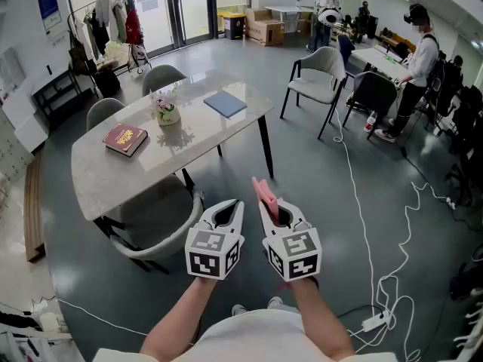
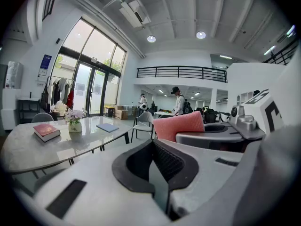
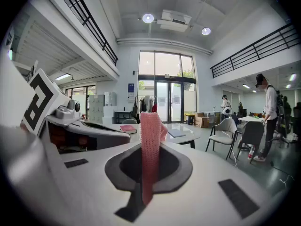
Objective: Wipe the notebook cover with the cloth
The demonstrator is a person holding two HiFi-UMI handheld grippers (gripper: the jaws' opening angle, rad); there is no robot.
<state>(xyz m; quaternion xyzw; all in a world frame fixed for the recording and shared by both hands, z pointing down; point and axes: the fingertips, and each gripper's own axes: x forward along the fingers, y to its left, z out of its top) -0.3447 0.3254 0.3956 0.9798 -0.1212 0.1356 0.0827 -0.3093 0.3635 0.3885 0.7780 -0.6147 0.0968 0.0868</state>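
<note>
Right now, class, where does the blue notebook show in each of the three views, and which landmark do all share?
Head view: the blue notebook lies upper centre, toward the right end of the table.
Left gripper view: left of centre, right of the flower vase.
Right gripper view: centre, just right of the pink cloth.
Shared landmark: the red book on the same table.

Same build on both of the 2: left gripper (image 1: 237,204) and right gripper (image 1: 269,206) are chunky light-grey plastic shells, with black rubbery pads (image 2: 167,161) lining the jaws and dark rectangular strips (image 3: 237,197) on top. Each carries a white cube (image 1: 213,253) printed with black square markers. The person's wearing a white short-sleeved shirt (image 1: 256,338).
</note>
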